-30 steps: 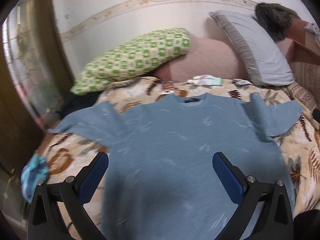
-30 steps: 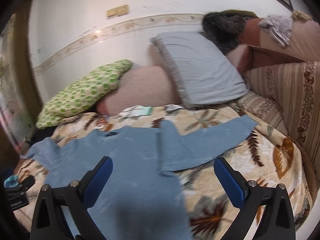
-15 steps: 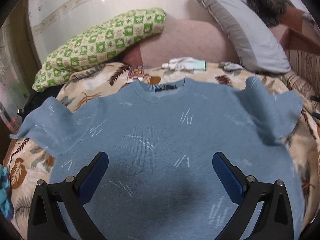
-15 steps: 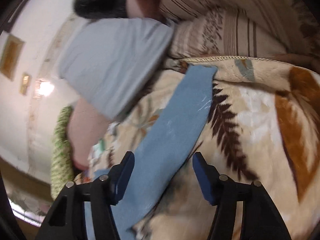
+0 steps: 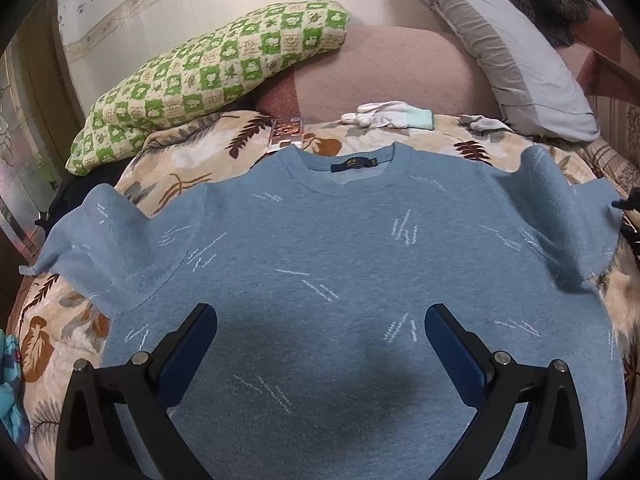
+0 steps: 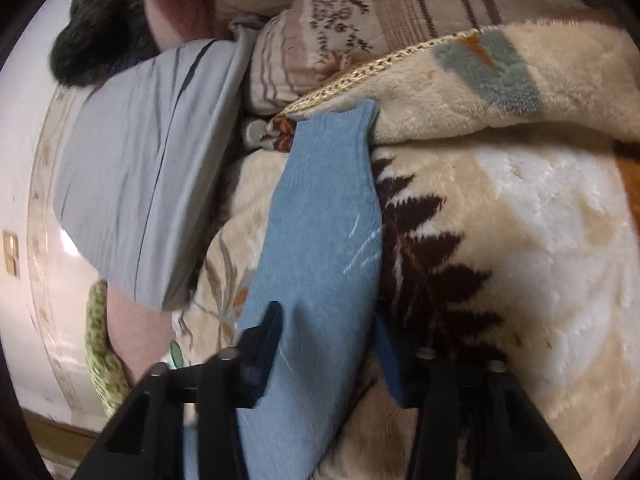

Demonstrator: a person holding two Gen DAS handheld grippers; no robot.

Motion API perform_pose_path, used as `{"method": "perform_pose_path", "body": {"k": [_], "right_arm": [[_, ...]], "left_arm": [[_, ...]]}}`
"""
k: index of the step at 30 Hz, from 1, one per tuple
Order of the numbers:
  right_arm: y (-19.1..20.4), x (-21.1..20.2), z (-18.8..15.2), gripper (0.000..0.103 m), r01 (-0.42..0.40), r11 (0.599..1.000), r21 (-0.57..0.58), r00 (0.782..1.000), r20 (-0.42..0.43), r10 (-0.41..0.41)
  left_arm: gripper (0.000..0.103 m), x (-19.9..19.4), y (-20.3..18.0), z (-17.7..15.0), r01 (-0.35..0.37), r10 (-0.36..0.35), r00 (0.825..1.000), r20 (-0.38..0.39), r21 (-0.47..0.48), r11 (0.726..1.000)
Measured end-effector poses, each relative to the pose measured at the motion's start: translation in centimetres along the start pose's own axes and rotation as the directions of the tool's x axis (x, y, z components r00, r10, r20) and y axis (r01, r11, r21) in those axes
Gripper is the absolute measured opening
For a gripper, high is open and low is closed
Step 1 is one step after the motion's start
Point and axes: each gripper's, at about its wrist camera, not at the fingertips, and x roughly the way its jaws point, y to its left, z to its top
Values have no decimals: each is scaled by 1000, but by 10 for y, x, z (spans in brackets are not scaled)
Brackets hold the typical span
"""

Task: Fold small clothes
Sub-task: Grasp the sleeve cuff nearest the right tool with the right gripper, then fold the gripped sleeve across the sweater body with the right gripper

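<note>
A light blue sweater [image 5: 332,264] with white dashes lies flat, front up, on a leaf-patterned blanket [image 5: 188,164], collar at the far side. My left gripper [image 5: 320,344] hovers over the sweater's lower middle, jaws wide open and empty. In the right wrist view the sweater's right sleeve [image 6: 324,236] runs up the frame toward the blanket edge. My right gripper [image 6: 326,348] straddles this sleeve, one finger on each side, jaws narrowed but still apart from the cloth.
A green checked pillow [image 5: 208,76], a pink cushion [image 5: 392,72] and a grey pillow [image 5: 516,52] line the wall. White gloves [image 5: 388,114] and a small packet [image 5: 286,130] lie beyond the collar. A striped cushion [image 6: 400,4] borders the blanket's edge.
The right gripper has dropped down onto the right sleeve, rolled sideways, and narrowed its jaws around it. The left gripper moved closer over the sweater's body and stays open.
</note>
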Motion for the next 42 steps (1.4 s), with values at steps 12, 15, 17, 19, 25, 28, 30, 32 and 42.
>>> {"method": "perform_pose_path", "body": {"k": [12,15,17,19,25,28,30,32,42], "right_arm": [[47,-31,-38,6,-289,957,27,957,11,289],[100,-46,-72,6,-361,931,-49,932,-53,359],[140,-51,-103,6,-412,906,-98,909,-117,400],[179,-54,-140,6,-461,876,-138,881,-191,433],[295,-27,-287,6,-573,787,-230,785,-429,447],[324,0,-354,8,-579,778,-245,757,-516,401],[332,26,-409,11,-559,784,-269,743,-582,330],[339,48,-467,25,-510,770,-383,754,-630,186],[311,51,-546,74,-607,620,-498,661,-749,45]], "left_arm": [[103,-5,56,14,-96,101,994,30,-122,988],[103,-7,85,16,-153,160,987,28,-184,971],[103,-7,109,16,-198,207,978,18,-226,954],[103,-11,133,12,-236,252,968,23,-275,932],[103,-18,195,-8,-298,320,947,1,-364,883],[103,-18,223,-18,-310,328,944,-25,-402,861],[103,-18,239,-26,-326,342,939,-43,-427,843],[103,-16,250,-30,-336,347,936,-57,-441,833],[103,-14,270,-37,-334,338,937,-85,-497,801]]}}
